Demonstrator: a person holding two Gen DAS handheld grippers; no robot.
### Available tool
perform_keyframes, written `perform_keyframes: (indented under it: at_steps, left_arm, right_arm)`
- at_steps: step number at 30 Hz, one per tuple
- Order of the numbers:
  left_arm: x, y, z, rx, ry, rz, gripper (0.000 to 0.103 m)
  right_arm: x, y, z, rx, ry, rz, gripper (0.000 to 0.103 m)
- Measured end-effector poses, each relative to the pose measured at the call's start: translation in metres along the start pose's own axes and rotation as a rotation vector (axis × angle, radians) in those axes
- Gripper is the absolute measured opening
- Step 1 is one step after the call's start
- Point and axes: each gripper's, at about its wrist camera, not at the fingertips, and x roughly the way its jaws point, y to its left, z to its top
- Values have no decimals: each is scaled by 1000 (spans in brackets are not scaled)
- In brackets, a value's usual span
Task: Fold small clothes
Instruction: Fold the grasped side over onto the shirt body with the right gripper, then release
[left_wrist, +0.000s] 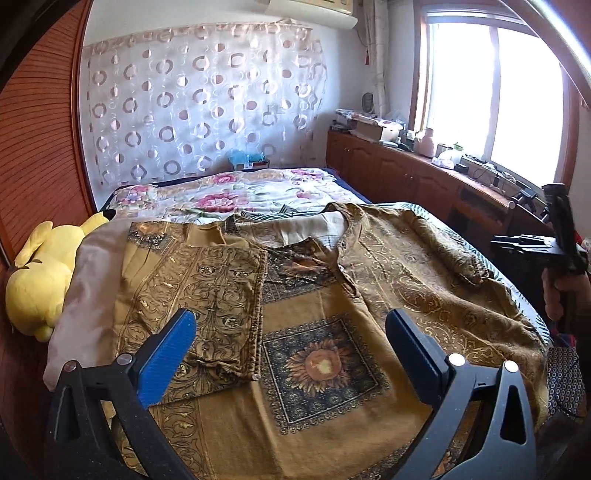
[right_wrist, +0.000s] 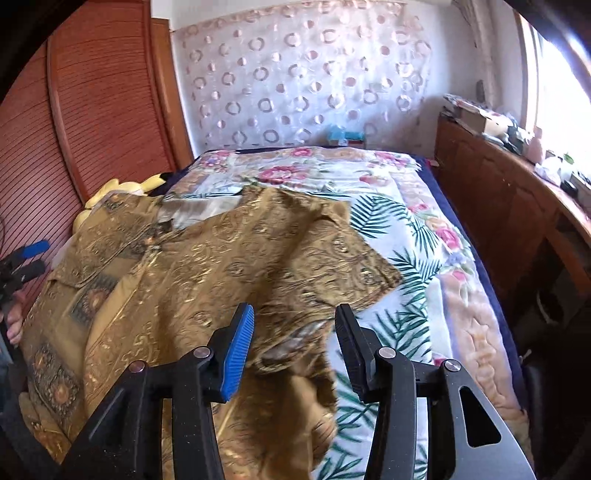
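- Mustard-gold printed cotton garment (left_wrist: 317, 295), with dark ornate scrollwork and sunflower panels, lay spread across the near half of the bed (left_wrist: 221, 195).
- Bed was covered by a white floral-and-palm-leaf quilt (right_wrist: 402, 236); the garment sat on top of it, toward the foot end.
- On the wardrobe side of the bed, one sleeve panel (left_wrist: 210, 291) was already folded inward over the garment's body, its straight hem running down the middle.
- On the window side of the bed, the other sleeve (right_wrist: 295, 243) lay rumpled and flared out over the quilt, not flat.
- Left gripper (left_wrist: 291, 347), black frame with blue ribbed pads, hung above the garment near the foot of the bed; jaws stood wide apart, nothing between them, no pad touching cloth.
- Right gripper (right_wrist: 295, 350), same build, was over the window-side edge of the garment; jaws were parted with a loose fold of cloth lying in the gap, pads not pressing on it. View was motion-blurred there.
- The right gripper also showed in the left wrist view at the window-side edge of the bed, with a hand (left_wrist: 561, 291) on its handle.
- Yellow plush toy (left_wrist: 40, 280) lay at the wardrobe-side edge of the bed, just beside the garment.
- Reddish slatted wooden wardrobe (right_wrist: 96, 110) stood along that side of the bed.
- Wooden cabinet run (left_wrist: 406, 173) stood past the bed's other side.
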Motion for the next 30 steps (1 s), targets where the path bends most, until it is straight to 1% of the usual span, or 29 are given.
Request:
perform_keyframes:
  at_steps: [4, 7, 12, 17, 19, 20, 21, 22, 23, 26, 30]
  left_arm:
    - [0, -2, 0, 2, 0, -1, 103]
    - [0, -3, -1, -2, 4, -3, 103]
    - [2, -3, -6, -11, 13, -9, 103]
    - [4, -3, -9, -10, 25, -8, 103]
    - [4, -3, -9, -13, 24, -13, 103]
    - [4, -3, -10, -15, 24, -14, 103]
    - [4, -3, -11, -15, 24, -13, 103]
    - [4, -2, -11, -16, 24, -12, 103]
    - [4, -2, -12, -17, 24, -11, 103]
    - [5, 1, -14, -25, 26, -8, 103]
    - [5, 4, -15, -31, 26, -6, 103]
  right_arm:
    - [20, -11, 5, 32, 35, -27, 48]
    - [43, -20, 7, 86, 80, -25, 48]
    - [62, -35, 15, 155, 138, 17, 48]
    - [79, -36, 20, 166, 146, 25, 48]
    - [80, -36, 22, 152, 146, 20, 36]
    - [83, -34, 22, 135, 147, 11, 23]
    - [83, -34, 22, 122, 145, 4, 20]
    - [83, -33, 23, 112, 139, 7, 9]
    - [82, -31, 25, 100, 129, 4, 4]
    - [73, -24, 33, 71, 85, -12, 4]
    - [63, -4, 44, 7, 21, 10, 4]
